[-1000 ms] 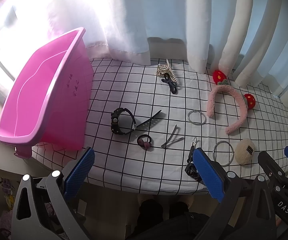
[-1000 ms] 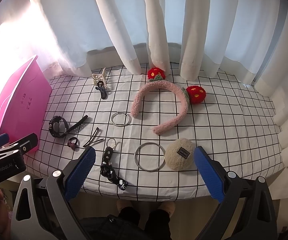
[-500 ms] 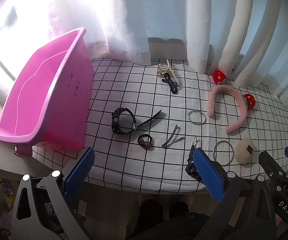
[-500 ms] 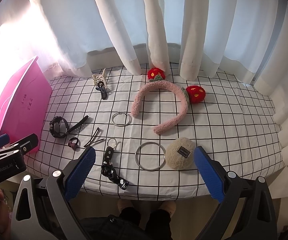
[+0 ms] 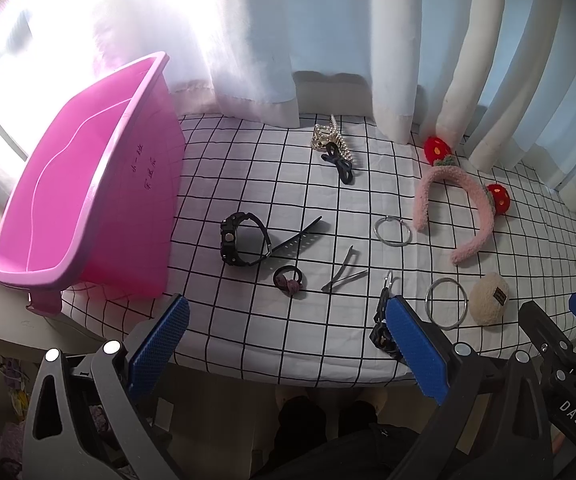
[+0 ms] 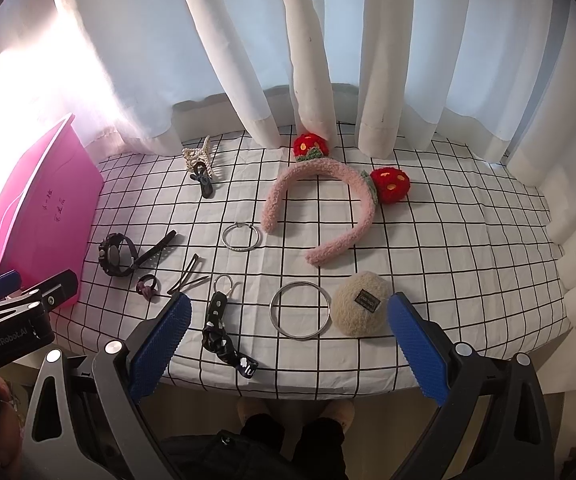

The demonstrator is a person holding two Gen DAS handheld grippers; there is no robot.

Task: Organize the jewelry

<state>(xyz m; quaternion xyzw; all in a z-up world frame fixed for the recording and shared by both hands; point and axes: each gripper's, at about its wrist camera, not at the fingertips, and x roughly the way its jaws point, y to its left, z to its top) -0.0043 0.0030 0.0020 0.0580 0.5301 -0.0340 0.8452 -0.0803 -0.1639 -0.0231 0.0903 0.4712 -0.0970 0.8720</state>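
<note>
In your left wrist view, your left gripper point(image 5: 284, 344) sits at the bottom of the frame with its blue pads spread wide and nothing between them. The pink tub point(image 5: 88, 208) fills the left side on the checked cloth point(image 5: 248, 184). A black watch point(image 5: 242, 244) lies at center, a hair tie point(image 5: 289, 280) just below it, and two hair clips point(image 5: 346, 272) to its right.

In your right wrist view, your right gripper point(image 6: 288, 344) is also wide open and holds nothing. A large metal ring point(image 6: 300, 315) lies between its pads beside a beige puff point(image 6: 362, 309). The pink headband point(image 6: 324, 200) sits above center, and a keychain strap point(image 6: 220, 324) lies lower left of center.
</note>
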